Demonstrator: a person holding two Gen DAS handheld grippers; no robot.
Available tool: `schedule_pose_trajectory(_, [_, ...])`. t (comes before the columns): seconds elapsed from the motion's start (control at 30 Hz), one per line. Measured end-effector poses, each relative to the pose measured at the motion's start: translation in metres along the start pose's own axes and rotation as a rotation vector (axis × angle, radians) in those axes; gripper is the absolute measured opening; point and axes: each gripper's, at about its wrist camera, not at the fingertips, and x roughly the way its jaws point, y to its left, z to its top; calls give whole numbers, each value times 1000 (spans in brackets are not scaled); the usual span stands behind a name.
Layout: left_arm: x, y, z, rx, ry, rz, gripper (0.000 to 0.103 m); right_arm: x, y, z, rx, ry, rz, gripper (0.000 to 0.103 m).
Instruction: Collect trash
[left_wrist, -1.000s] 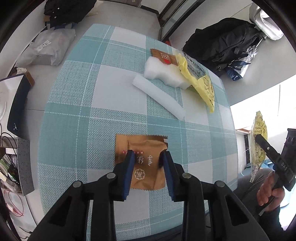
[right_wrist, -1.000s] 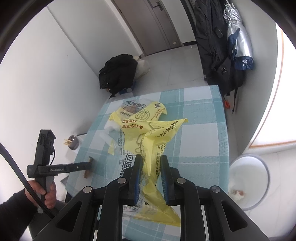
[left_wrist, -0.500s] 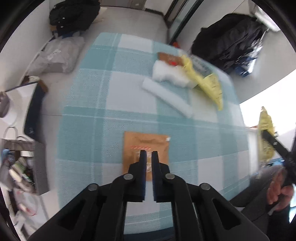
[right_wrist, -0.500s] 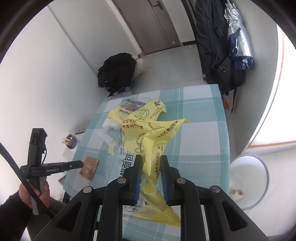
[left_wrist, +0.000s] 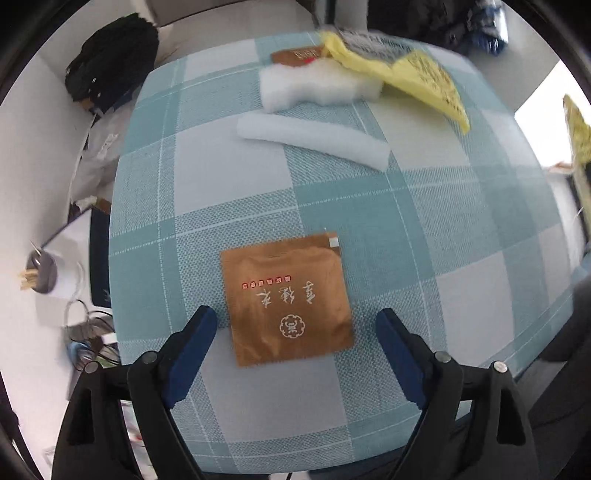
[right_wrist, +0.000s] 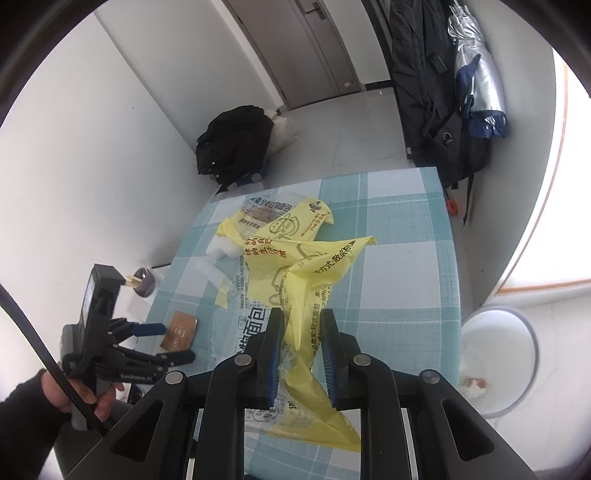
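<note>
Two hand-held tools collect trash from a checked surface (left_wrist: 461, 236).

The left tool (left_wrist: 295, 332) hangs over a flat brown sachet (left_wrist: 288, 299); its jaws have just been opening and stand wide apart, the sachet lying between them, untouched. The right tool (right_wrist: 300, 354) is clamped on a crumpled yellow bag (right_wrist: 295, 280). To lift the sachet well, lower one pad to an edge and pinch there, since it lies flat. White foam strips (left_wrist: 314, 136) wait farther off.
</note>
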Motion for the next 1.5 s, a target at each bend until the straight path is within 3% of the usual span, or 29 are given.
schedule_pose_trajectory(0.1, [-2, 10, 4, -48, 27, 0, 76, -1, 0, 0, 1, 0, 8, 20])
schedule_pose_trajectory(0.17, [-5, 16, 5, -73, 27, 4, 51, -3, 1, 0, -3, -3, 12, 20])
schedule_pose_trajectory(0.2, [-6, 20, 6, -78, 21, 3, 45, -4, 1, 0, -5, -5, 18, 20])
schedule_pose_trajectory(0.33, [-6, 21, 5, -86, 15, -1, 37, -8, 4, 0, -19, -14, 29, 20])
schedule_pose_trajectory(0.37, [-6, 18, 4, -74, 10, 2, 22, -9, 5, 0, -21, -16, 30, 20])
schedule_pose_trajectory(0.53, [-7, 9, 12, -88, -5, -4, 19, -11, 5, 0, -19, -21, 35, 20])
schedule_pose_trajectory(0.63, [-11, 17, 11, -128, -21, -49, 8, -12, 4, 0, -15, -21, 39, 20])
schedule_pose_trajectory(1.1, [-47, 20, -4, -224, -145, -153, 2, -14, 9, -1, -30, -29, 49, 20])
schedule_pose_trajectory(1.27, [-62, 10, -5, -207, -207, -172, 2, -16, 8, -2, -25, -27, 52, 20])
schedule_pose_trajectory(1.5, [-100, -37, 8, -94, -320, -197, 2, -38, 2, 1, -19, -69, 47, 19])
